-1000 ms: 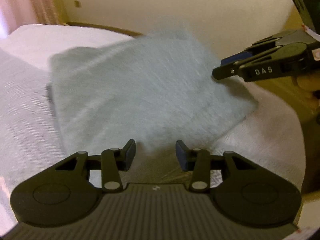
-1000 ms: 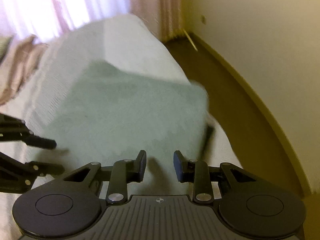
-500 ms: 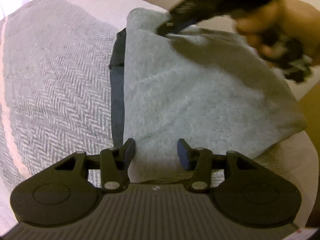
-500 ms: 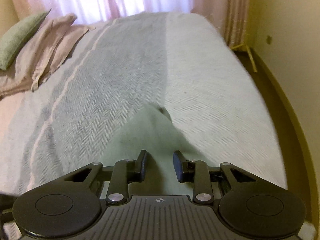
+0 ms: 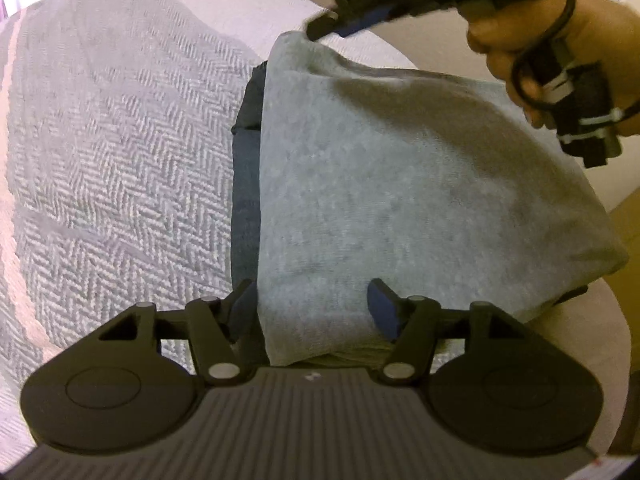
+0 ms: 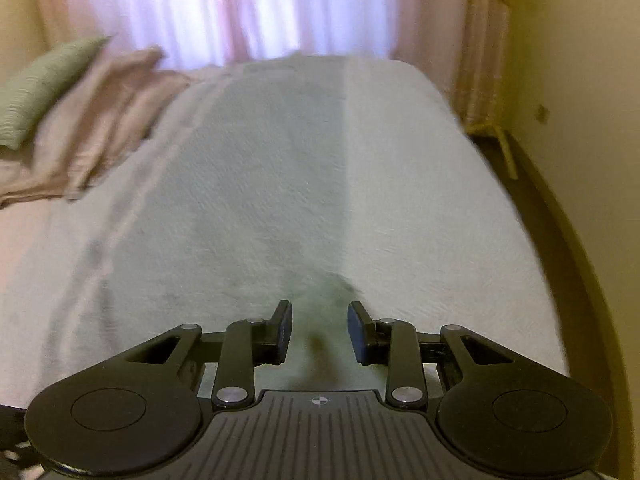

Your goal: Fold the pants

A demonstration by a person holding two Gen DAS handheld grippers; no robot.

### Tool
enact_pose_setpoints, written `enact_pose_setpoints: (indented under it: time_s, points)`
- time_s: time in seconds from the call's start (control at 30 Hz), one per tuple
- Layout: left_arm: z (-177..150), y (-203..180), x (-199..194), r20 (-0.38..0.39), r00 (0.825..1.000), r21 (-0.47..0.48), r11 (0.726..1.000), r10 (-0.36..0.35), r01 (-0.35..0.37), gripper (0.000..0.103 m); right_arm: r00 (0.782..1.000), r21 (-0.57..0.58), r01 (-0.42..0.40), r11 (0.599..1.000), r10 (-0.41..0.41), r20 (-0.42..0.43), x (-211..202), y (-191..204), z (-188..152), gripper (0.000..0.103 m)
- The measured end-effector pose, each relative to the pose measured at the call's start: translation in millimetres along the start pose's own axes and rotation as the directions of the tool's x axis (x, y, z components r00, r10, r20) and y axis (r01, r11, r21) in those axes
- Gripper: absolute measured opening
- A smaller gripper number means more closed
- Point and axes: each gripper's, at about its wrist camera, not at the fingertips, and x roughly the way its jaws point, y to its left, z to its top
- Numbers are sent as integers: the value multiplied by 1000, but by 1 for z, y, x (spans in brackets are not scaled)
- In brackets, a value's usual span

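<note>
Lying: folded grey pants on bed corner
Left tongs: spread, straddling near edge
Right tongs: spread over far corner
Hand: gripping right handle

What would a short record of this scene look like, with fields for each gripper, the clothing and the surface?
surface: bed with a herringbone cover
clothing: grey pants, folded over, dark band showing along one edge
left gripper: open, straddling the near corner of the pants
right gripper: open, fabric between its fingers; in the left view it sits at the far corner
pillows: at the far end of the bed
</note>
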Motion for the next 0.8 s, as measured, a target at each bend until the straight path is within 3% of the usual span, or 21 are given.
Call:
enact_pose_setpoints:
  time_s: [0.1, 0.17, 0.3, 0.4, 0.47, 0.53, 0.6, 0.7, 0.73, 0.8]
  points:
    - [-6, -8, -2, 31, 999, 22, 999, 27, -28, 58, 994, -54, -38, 998, 32, -109, 37, 12, 1, 28]
    - [-10, -8, -4, 54, 998, 15, 999, 40, -41, 57, 984, -58, -4, 998, -6, -178, 69, 7, 0, 28]
    - [-7, -5, -6, 67, 997, -16, 999, 31, -30, 56, 988, 112, -7, 994, 25, -154, 77, -10, 10, 31]
    - [-11, -11, -10, 81, 996, 20, 999, 36, -38, 54, 992, 99, -77, 992, 86, -94, 58, -6, 23, 31]
    - [-11, -14, -12, 83, 996, 30, 999, 42, -44, 53, 981, 81, -123, 989, 134, -141, 59, 0, 31, 31]
    - [-11, -13, -11, 78, 996, 12, 999, 38, -40, 54, 952, 67, -143, 987, 156, -265, 79, 6, 32, 31]
    - [-12, -15, -10, 80, 996, 16, 999, 44, -45, 55, 949, 64, -96, 993, 111, -296, 99, 7, 30, 29]
    - [-14, -14, -10, 92, 995, 14, 999, 38, -39, 56, 959, 9, 4, 1000, -1, -284, 129, 8, 32, 11]
    - [-15, -15, -11, 98, 994, 18, 999, 39, -41, 56, 963, -24, 38, 999, -42, -266, 137, 8, 31, 9]
    - [-17, -14, -11, 105, 994, 3, 999, 34, -35, 56, 971, 10, 41, 999, -38, -235, 142, 1, 30, 10]
